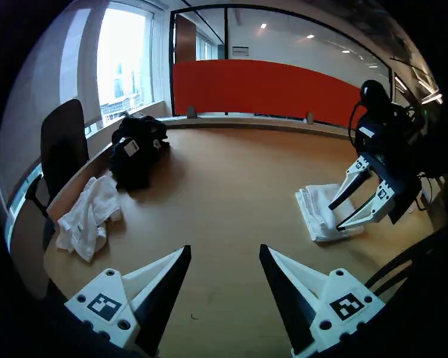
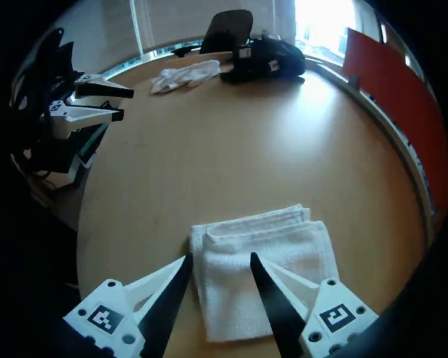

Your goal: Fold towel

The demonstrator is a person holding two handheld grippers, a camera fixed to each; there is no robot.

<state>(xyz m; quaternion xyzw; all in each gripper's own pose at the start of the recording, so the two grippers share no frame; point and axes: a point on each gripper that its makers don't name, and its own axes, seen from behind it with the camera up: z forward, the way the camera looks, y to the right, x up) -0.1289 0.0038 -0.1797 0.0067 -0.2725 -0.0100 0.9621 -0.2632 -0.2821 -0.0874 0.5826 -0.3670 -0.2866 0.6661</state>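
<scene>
A folded white towel (image 2: 272,262) lies on the wooden table (image 2: 236,155) just under my right gripper (image 2: 220,256). That gripper is open, its fingertips hovering over the towel's left part with nothing pinched. From the left gripper view the same folded towel (image 1: 316,209) sits at the right, and the right gripper (image 1: 336,217) hangs open over it. My left gripper (image 1: 224,250) stands open above bare tabletop (image 1: 230,191), holding nothing. It appears far off at the table's edge as the left gripper (image 2: 127,103). A second, crumpled white towel (image 1: 89,218) lies near the far edge.
A black bag (image 1: 134,152) rests on the table beside the crumpled towel (image 2: 185,74). A dark office chair (image 1: 63,149) stands at the table's edge by the window. An orange partition (image 1: 266,86) runs along the far side. Cables and dark equipment (image 2: 51,143) sit off the table's edge.
</scene>
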